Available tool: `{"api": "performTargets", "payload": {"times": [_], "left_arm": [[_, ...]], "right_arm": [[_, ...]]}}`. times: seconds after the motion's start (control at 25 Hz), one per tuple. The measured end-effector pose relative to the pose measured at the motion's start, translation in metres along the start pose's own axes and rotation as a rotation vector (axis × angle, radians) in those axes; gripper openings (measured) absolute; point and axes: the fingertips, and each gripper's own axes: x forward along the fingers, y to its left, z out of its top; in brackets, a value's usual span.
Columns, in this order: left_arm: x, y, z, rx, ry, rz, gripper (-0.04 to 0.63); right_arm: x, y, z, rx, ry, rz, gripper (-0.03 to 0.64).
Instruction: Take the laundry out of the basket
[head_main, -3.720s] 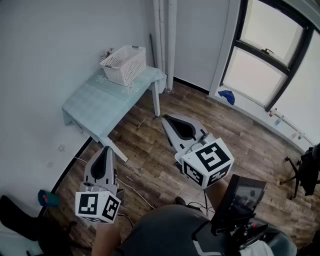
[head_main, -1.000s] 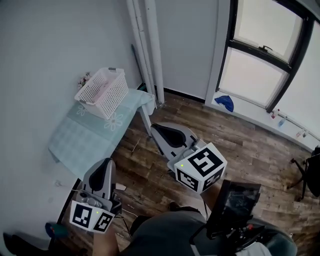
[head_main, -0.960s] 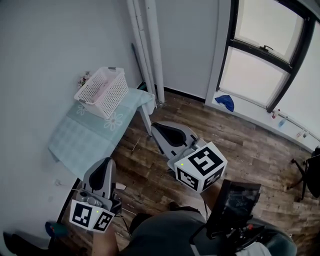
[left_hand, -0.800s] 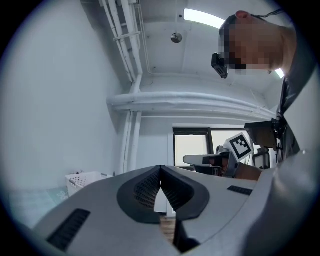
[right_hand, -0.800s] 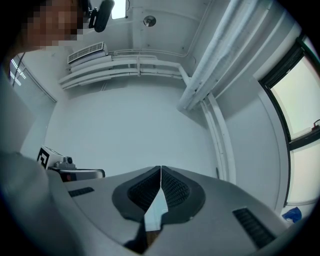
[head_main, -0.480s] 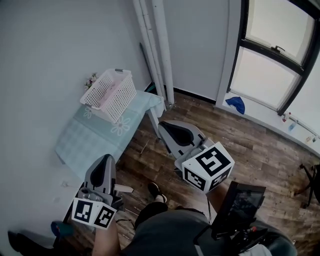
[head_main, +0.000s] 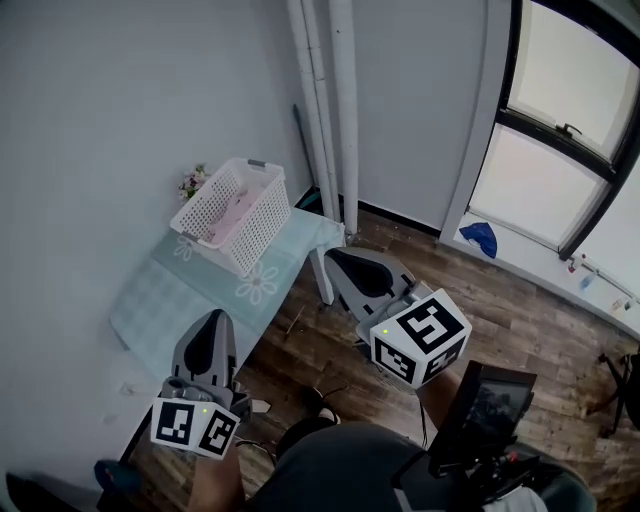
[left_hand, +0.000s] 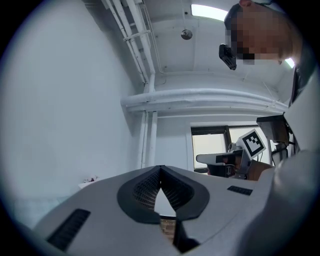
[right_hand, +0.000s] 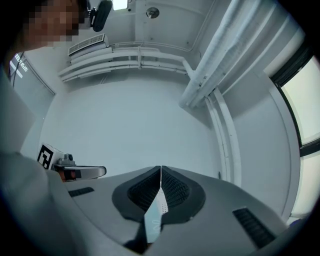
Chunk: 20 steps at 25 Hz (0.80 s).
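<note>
Over on one table (head_main: 165, 300) by wall: one white basket (head_main: 262, 228), pink laundry (head_main: 238, 210) inside. Two claws, left claw (head_main: 212, 320) and right claw (head_main: 337, 257), both pinched closed, empty, well apart from basket.

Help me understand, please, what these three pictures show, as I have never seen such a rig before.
There is no robot here: a person holds a two-jaw claw in each hand. The head view comes from a camera on the person's head, looking down on the left claw and the right claw. The other two views come from cameras riding on each claw, looking along its jaws. Both claws are shut and hold nothing. Ahead stands a small table covered in pale blue, and on it a white basket with pink laundry inside. Neither claw has reached the basket yet.
</note>
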Motion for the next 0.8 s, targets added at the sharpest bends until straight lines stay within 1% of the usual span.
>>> {"api": "performTargets", "payload": {"times": [0.16, 0.44, 0.68, 0.8], "left_arm": [[0.022, 0.042, 0.006, -0.001, -0.013, 0.009, 0.009], [0.057, 0.132, 0.01, -0.01, -0.007, 0.057, 0.009], [0.079, 0.187, 0.016, -0.004, -0.013, 0.057, 0.009], [0.086, 0.213, 0.016, -0.009, -0.011, 0.073, 0.009]], "right_arm": [[0.051, -0.003, 0.001, -0.023, 0.021, 0.017, 0.015], [0.149, -0.007, 0.003, -0.06, 0.042, 0.033, 0.016], [0.217, -0.008, 0.006, -0.101, 0.053, 0.065, 0.017], [0.244, -0.009, 0.009, -0.122, 0.046, 0.077, 0.017]]}}
